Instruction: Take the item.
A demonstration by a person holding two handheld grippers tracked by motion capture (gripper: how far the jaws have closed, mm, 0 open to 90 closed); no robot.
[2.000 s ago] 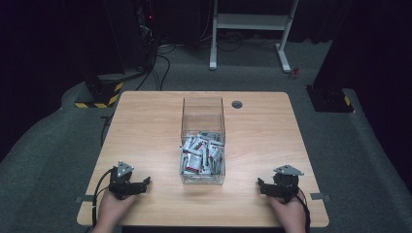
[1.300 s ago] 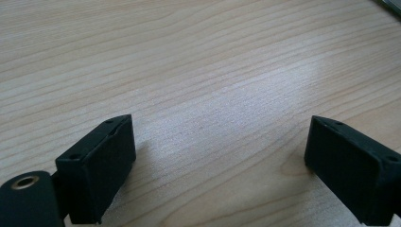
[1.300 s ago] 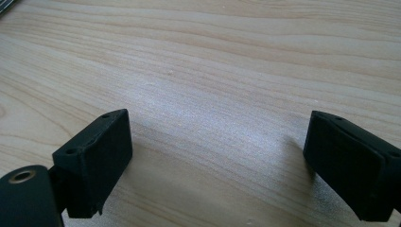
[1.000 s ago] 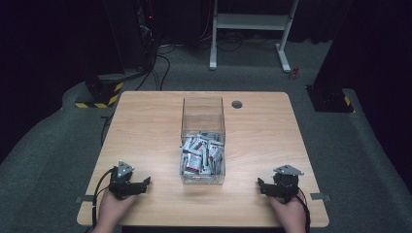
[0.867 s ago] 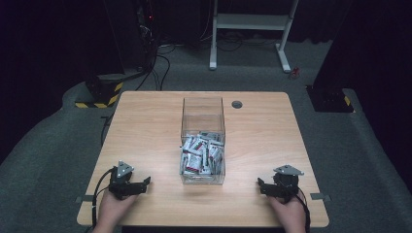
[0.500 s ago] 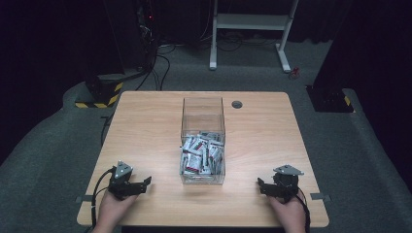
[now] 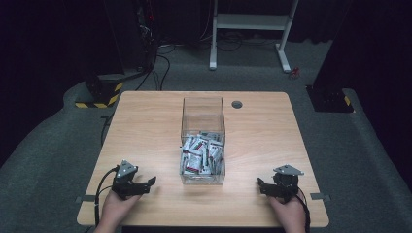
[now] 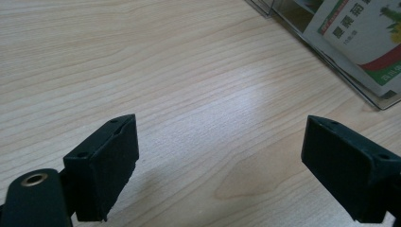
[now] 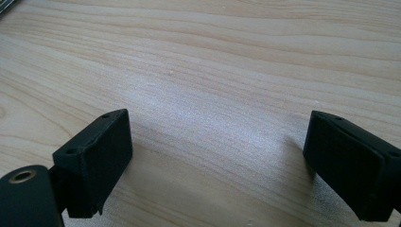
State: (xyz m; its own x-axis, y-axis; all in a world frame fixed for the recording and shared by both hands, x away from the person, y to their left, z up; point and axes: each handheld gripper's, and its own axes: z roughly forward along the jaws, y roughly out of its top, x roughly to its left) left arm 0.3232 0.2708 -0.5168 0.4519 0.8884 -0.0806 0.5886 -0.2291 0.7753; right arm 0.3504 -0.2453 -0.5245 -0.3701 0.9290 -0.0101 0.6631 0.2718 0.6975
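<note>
Wooden table (image 7: 145, 126) bears one clear box (image 7: 202, 116) of sachets (image 7: 201, 155) (many), two tools, left tool (image 7: 148, 183) and right tool (image 7: 261, 186), gaping wide, empty.

Packets (image 7: 201, 156) lie in the box (image 7: 202, 108) at the table's (image 7: 145, 126) middle — left gripper (image 7: 145, 184) and right gripper (image 7: 265, 187) flank it, nearer the front edge.

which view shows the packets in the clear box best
The high view: the packets lie heaped in the near end of the clear box. The left gripper view catches one packet's corner through the wall; the right gripper view shows bare table.
</note>
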